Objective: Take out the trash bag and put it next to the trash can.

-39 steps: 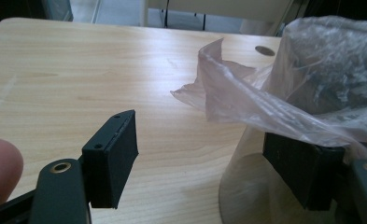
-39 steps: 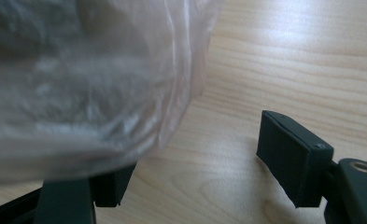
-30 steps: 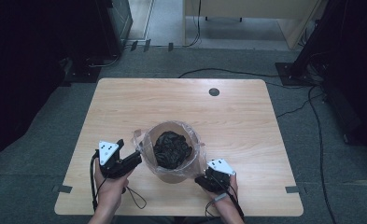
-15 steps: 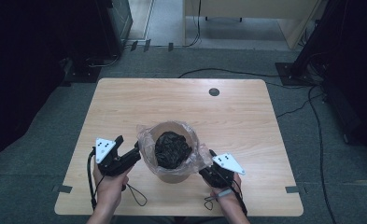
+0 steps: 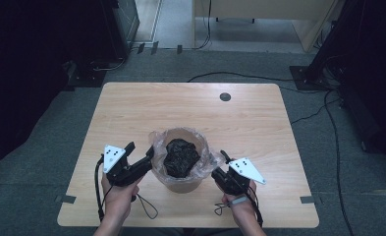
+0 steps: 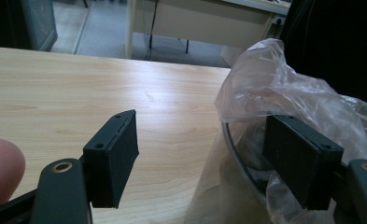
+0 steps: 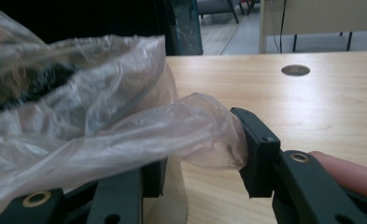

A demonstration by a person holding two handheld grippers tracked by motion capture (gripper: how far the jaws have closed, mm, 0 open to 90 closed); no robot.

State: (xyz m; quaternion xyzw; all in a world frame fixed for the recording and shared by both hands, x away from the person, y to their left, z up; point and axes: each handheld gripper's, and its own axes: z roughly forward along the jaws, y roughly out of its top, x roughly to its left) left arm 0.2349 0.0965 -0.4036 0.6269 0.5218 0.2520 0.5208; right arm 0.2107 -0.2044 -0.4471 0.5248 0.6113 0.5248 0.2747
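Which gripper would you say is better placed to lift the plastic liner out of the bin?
Right. The right gripper already has a fold of the plastic liner between its closing jaws; the left gripper stands open astride the bin rim.

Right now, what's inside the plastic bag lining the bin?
A crumpled black lump fills the clear plastic bag in the bin. Whatever lies beneath that lump is hidden.

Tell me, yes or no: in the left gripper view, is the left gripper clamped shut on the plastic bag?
No: the left gripper stands wide open, one jaw over bare table, the other against the clear plastic bag.
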